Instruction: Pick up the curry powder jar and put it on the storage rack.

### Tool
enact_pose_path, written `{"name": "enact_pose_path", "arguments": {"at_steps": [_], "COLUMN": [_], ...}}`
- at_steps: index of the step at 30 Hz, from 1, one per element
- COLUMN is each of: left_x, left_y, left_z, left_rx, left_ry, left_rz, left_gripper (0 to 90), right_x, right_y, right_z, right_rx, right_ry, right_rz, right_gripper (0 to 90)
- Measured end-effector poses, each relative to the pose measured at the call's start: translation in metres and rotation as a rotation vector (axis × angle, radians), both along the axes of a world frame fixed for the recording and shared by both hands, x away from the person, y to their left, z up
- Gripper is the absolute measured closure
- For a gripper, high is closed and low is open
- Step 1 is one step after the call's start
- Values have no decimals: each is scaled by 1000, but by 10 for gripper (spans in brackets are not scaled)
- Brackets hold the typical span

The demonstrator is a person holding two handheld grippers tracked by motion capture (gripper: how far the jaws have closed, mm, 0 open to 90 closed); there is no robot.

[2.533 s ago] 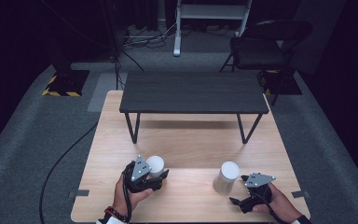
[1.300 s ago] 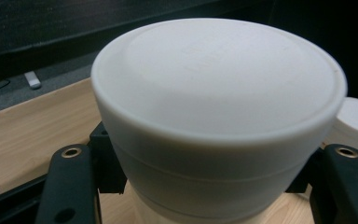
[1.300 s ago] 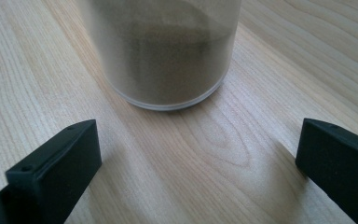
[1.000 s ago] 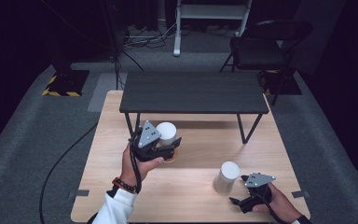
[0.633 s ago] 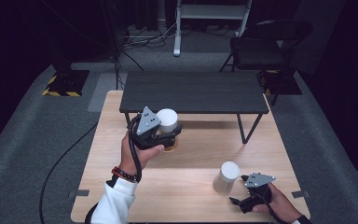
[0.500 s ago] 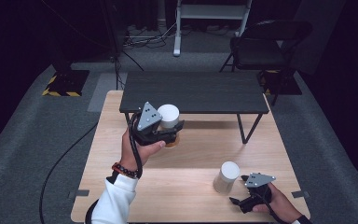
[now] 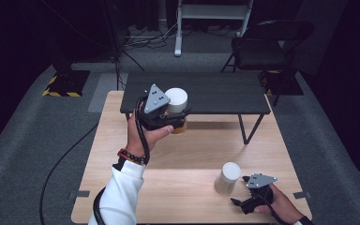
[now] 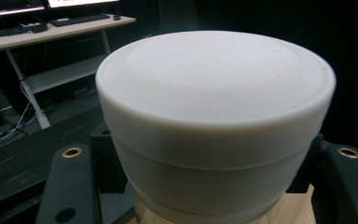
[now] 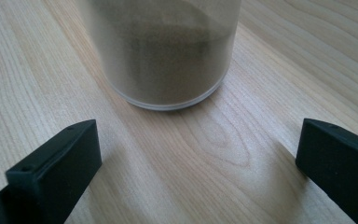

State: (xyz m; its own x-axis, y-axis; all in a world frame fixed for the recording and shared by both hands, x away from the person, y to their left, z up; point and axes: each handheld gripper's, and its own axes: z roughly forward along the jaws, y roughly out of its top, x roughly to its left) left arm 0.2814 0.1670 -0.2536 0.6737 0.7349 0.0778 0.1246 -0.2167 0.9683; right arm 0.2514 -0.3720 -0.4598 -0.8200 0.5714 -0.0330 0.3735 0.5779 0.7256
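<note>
My left gripper (image 7: pixel 176 119) is shut on a jar with a white lid (image 7: pixel 176 99) and holds it in the air just in front of the low black table (image 7: pixel 201 93). In the left gripper view the white-lidded jar (image 8: pixel 214 116) sits between the two black jaws. A second white-lidded jar (image 7: pixel 228 178) stands on the wooden table near its front right. My right gripper (image 7: pixel 241 201) rests open on the wood just before that jar. In the right gripper view the clear jar (image 9: pixel 168 51) holds a brownish powder, a little beyond the wide-apart jaws.
The low black table stands on the far half of the wooden table (image 7: pixel 122 178). Behind it on the grey floor are a black chair (image 7: pixel 262 47), a stand's legs (image 7: pixel 178 28) and cables. A black cable (image 7: pixel 61 164) trails off the left.
My left gripper has lifted its jar off the wood and carried it up and away from me toward the black table. The right gripper and its jar have stayed put.
</note>
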Motion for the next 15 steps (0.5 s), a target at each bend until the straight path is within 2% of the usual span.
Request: {"name": "enact_pose_path", "arguments": {"at_steps": [7,11,15], "left_x": [10,15,26], "left_y": [-10,-15,-16], "left_z": [12,14,14], "left_rx": [13,21,11], "left_ry": [-19,-29,-19], "left_rz": [10,24,43], "left_gripper": [343,343,343], "right_x": [0,0,0], "right_y": [0,0,-1], "right_z": [0,0,0], "right_rx": [0,0,0], "right_ry": [0,0,0], "right_rz": [3,4,4], "right_gripper": [0,0,0]}}
